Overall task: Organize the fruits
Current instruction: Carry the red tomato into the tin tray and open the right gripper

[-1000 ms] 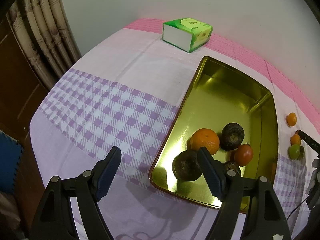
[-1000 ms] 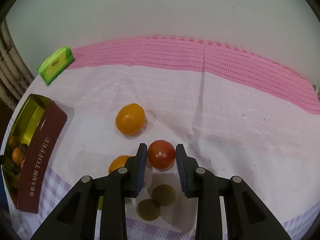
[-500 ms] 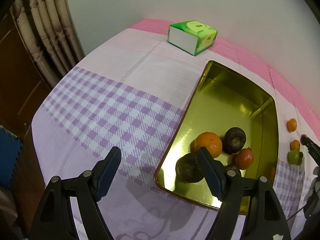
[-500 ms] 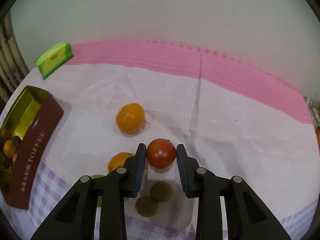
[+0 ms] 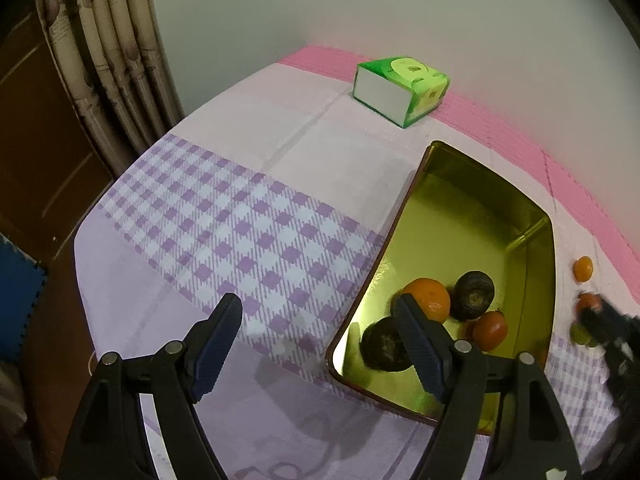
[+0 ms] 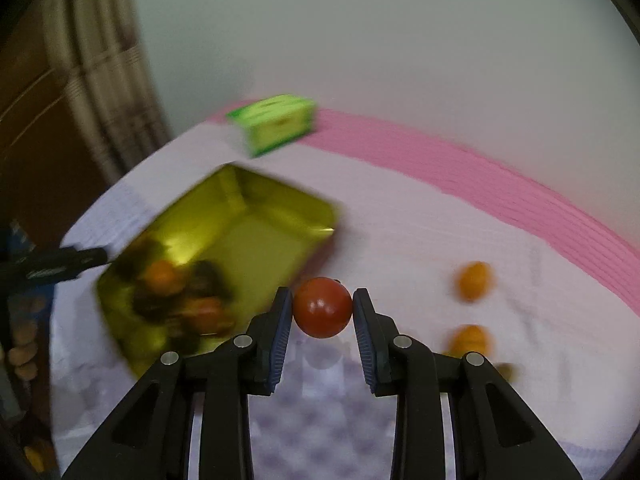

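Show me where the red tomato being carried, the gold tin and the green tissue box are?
red tomato [image 6: 322, 307], right wrist view, middle of its shiny front.
gold tin [image 5: 464, 216], left wrist view, bare floor inside.
green tissue box [image 5: 382, 96], left wrist view, white side face.

Tin [image 5: 472, 216]: gold metal, mirror-glossy inside, smooth, with a dark red rim. Tablecloth [image 5: 248, 232]: matt woven cloth, purple check and plain lilac, with a pink ribbed band. Box [image 5: 400, 88]: green and white printed card, slightly glossy. Tomato [image 6: 322, 307]: smooth, shiny red skin. Orange [image 5: 427, 298]: dimpled, dull peel. Dark fruit [image 5: 474, 295]: rough, matt skin. Gripper fingers [image 5: 218, 344]: black plastic with ribbed matt pads. Curtain [image 5: 108, 52]: patterned cloth.
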Demonstrator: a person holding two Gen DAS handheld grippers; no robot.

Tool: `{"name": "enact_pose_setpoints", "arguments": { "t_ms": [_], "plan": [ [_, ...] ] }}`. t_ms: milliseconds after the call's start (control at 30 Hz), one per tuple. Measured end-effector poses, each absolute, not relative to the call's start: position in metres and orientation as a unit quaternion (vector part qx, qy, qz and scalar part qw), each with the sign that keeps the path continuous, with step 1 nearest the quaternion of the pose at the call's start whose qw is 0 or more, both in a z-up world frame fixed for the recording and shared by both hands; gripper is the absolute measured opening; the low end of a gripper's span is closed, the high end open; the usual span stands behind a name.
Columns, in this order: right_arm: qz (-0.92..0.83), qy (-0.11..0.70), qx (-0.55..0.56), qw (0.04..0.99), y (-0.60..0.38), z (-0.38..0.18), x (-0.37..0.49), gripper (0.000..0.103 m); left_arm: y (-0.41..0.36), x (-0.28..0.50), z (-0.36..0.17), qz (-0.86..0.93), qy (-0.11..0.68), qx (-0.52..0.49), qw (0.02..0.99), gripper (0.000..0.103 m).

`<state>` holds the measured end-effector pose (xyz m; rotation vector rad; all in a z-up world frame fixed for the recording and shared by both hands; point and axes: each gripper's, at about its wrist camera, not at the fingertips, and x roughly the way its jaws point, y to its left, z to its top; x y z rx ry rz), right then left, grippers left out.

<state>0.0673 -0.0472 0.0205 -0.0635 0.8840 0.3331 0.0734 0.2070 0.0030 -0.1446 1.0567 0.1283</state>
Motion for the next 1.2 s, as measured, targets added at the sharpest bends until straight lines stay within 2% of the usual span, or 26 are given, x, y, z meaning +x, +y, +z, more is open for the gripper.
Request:
{"name": "enact_pose_setpoints", "arguments": {
  "t_ms": [67,200,433,1000,1200],
  "plan": [
    [0.180,0.430,-0.041,0.884,-0.025,0.016,0.064,0.032,0.207,0.073,0.003,0.061,0.503,-0.070,0.859,0.084],
    [0.204,0.440,-0.065,0.872,0.006,0.003,0.060,0.032,0.208,0.073,0.004,0.056,0.503,-0.072,0.859,0.085],
    [0.218,0.451,-0.077,0.862,0.028,-0.015,0.064,0.032,0.217,0.074,0.003,0.068,0.505,-0.090,0.856,0.086],
    [0.218,0.452,-0.064,0.862,0.029,-0.014,0.070,0.033,0.219,0.075,-0.002,0.071,0.515,-0.100,0.849,0.086],
    [0.226,0.454,-0.057,0.860,0.031,-0.013,0.066,0.040,0.216,0.075,-0.004,0.070,0.518,-0.097,0.847,0.086]
  ]
}}
